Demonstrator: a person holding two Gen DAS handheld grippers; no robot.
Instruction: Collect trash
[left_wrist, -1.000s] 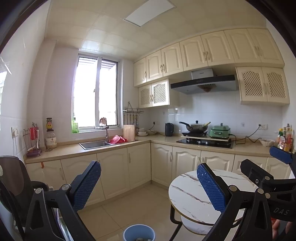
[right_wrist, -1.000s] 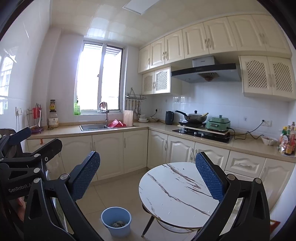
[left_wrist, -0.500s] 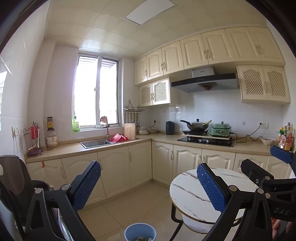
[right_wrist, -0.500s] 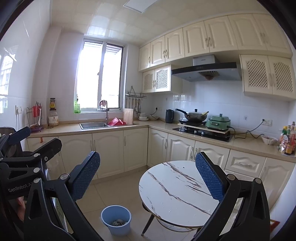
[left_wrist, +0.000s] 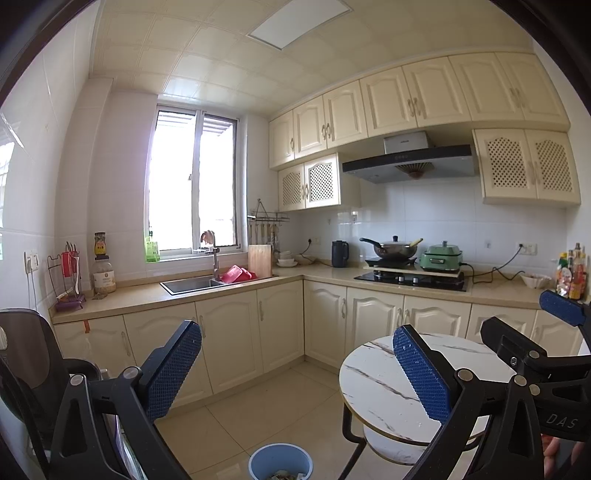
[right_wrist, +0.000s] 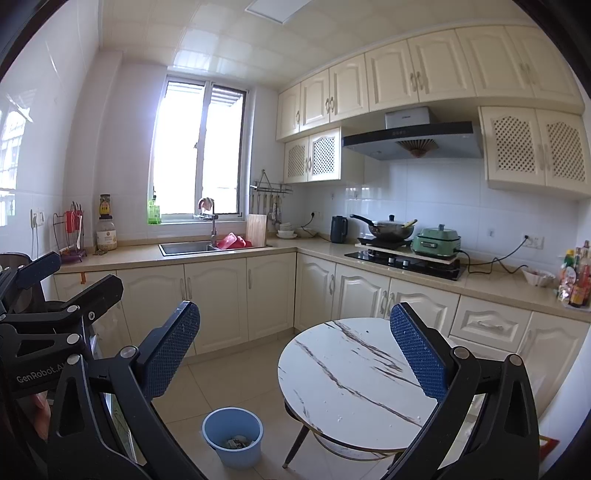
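A light blue bin (right_wrist: 232, 435) stands on the tiled floor left of the round marble table (right_wrist: 332, 387), with scraps of trash (right_wrist: 236, 442) at its bottom. In the left wrist view the same bin (left_wrist: 280, 461) shows at the lower edge, beside the table (left_wrist: 373, 387). My left gripper (left_wrist: 295, 365) is open and holds nothing. My right gripper (right_wrist: 295, 350) is open too, held high above the floor and table. Each gripper appears at the edge of the other's view: the right gripper (left_wrist: 546, 332) and the left gripper (right_wrist: 55, 288).
L-shaped cream counter (right_wrist: 236, 253) runs along the far walls with a sink (right_wrist: 186, 247), a stove with a wok (right_wrist: 391, 229) and a green cooker (right_wrist: 436, 242). A dark chair (left_wrist: 26, 369) stands at the left. Sauce bottles (right_wrist: 576, 280) sit at the right.
Both views shifted only slightly; the bin and table sit a little differently in frame. Both grippers stay open.
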